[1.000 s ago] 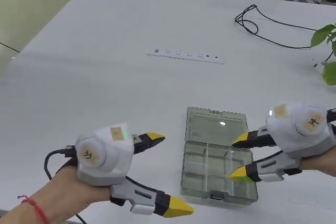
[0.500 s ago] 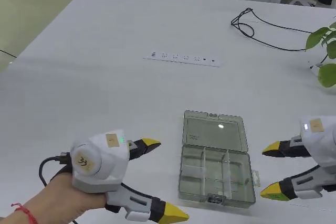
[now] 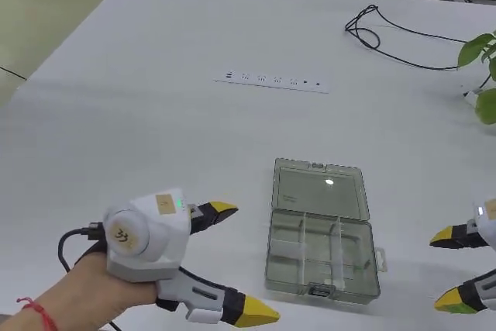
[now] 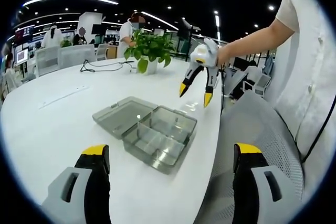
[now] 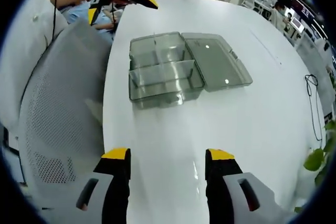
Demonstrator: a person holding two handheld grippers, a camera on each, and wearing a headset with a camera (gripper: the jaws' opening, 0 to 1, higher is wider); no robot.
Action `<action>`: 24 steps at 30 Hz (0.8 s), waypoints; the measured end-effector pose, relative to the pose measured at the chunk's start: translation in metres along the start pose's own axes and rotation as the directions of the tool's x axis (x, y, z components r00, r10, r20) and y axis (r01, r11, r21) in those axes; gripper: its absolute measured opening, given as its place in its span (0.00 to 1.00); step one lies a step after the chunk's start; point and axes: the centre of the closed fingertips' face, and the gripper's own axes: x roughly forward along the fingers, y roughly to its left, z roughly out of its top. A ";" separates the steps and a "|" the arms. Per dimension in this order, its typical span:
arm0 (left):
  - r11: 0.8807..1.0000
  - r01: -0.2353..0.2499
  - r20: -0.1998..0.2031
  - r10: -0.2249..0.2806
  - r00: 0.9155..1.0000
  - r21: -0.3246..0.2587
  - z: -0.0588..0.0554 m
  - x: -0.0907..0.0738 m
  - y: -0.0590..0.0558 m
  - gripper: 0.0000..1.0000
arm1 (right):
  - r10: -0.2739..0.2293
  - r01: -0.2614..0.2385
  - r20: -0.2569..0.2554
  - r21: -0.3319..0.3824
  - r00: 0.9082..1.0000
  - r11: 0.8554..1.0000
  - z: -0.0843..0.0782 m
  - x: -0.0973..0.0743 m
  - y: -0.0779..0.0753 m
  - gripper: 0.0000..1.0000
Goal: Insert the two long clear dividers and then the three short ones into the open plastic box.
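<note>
The smoky clear plastic box (image 3: pixel 320 255) lies open on the white table, lid (image 3: pixel 319 190) flat behind its tray; clear dividers (image 3: pixel 335 247) stand inside the tray. The same box (image 4: pixel 147 132) shows in the left gripper view, and the box (image 5: pixel 165 74) shows again in the right gripper view. My left gripper (image 3: pixel 236 263) hovers open to the left of the box, jaws empty. Open and empty as well, my right gripper (image 3: pixel 449 267) sits off the box's right side at the frame edge.
A white power strip (image 3: pixel 273 81) lies mid-table and a black cable (image 3: pixel 395 40) loops at the back right. A potted plant (image 3: pixel 483 75) stands at the right edge. A grey mesh chair (image 5: pixel 58 108) sits by the table's near edge.
My right gripper has drawn away from the box to the right and down, toward the frame edge. The left gripper has barely shifted.
</note>
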 end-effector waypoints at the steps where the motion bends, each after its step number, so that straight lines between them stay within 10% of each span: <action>1: 1.000 0.000 -0.001 0.000 1.000 -0.001 0.000 0.000 0.000 1.00 | 0.000 0.000 -0.016 -0.012 1.000 1.000 -0.004 0.001 -0.001 0.58; 7: 1.000 -0.006 0.001 0.006 1.000 -0.008 -0.001 -0.001 0.003 1.00 | 0.010 -0.021 -0.117 -0.096 0.993 0.995 -0.027 0.016 -0.005 0.53; 24: 1.000 -0.015 0.001 0.015 1.000 -0.027 -0.003 -0.002 0.005 1.00 | -0.010 -0.024 -0.181 -0.182 0.983 0.983 -0.041 0.030 -0.013 0.39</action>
